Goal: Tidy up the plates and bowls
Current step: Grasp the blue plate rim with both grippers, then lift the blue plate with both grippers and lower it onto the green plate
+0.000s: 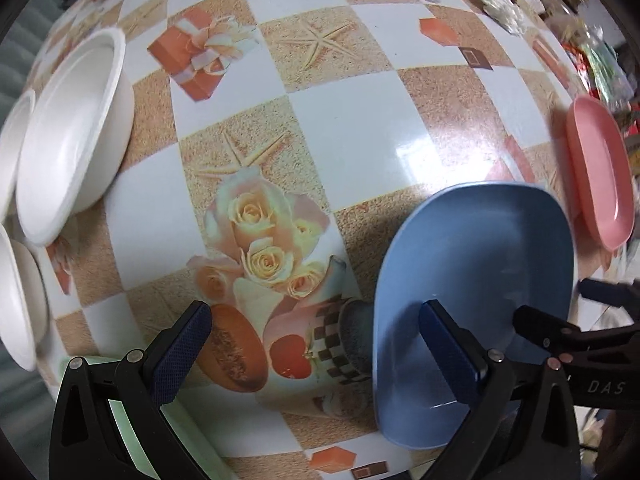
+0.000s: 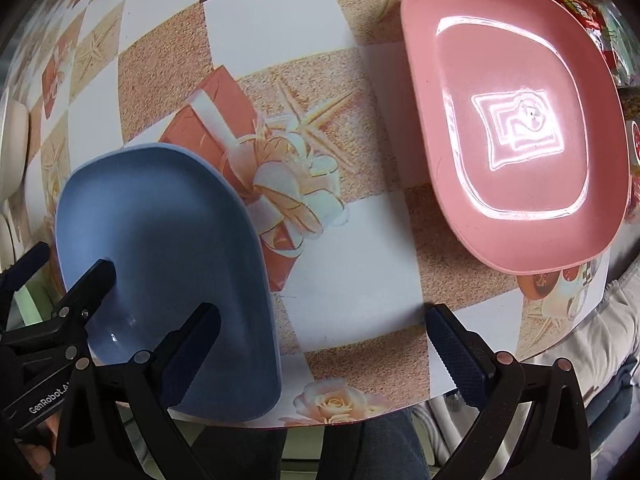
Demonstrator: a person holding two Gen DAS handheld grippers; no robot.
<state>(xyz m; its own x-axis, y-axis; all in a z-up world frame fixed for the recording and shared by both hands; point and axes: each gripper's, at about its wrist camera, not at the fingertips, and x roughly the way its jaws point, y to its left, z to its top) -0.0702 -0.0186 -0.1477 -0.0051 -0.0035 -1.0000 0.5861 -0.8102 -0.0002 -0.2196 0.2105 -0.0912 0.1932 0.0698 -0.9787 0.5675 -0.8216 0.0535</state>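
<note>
**Blue plate flanked by both grippers on patterned table**

A table [image 1: 352, 128] covered in a glossy checkered cloth printed with roses, starfish and gift boxes was shown. Clutter was seen at its far edge. "DAS" was read on the right tool in the left view; "GenRobot.A" on the left tool in the right view. The left gripper [image 1: 316, 344] was spread wide, one finger over the blue plate [image 1: 472, 264]. The right gripper [image 2: 324, 340] was likewise spread, empty. White bowls [image 1: 76, 132] at 9 o'clock appeared clearly only in the left view; the pink plate [image 2: 516, 120], at 1 o'clock, was seen whole only in the right.
</note>
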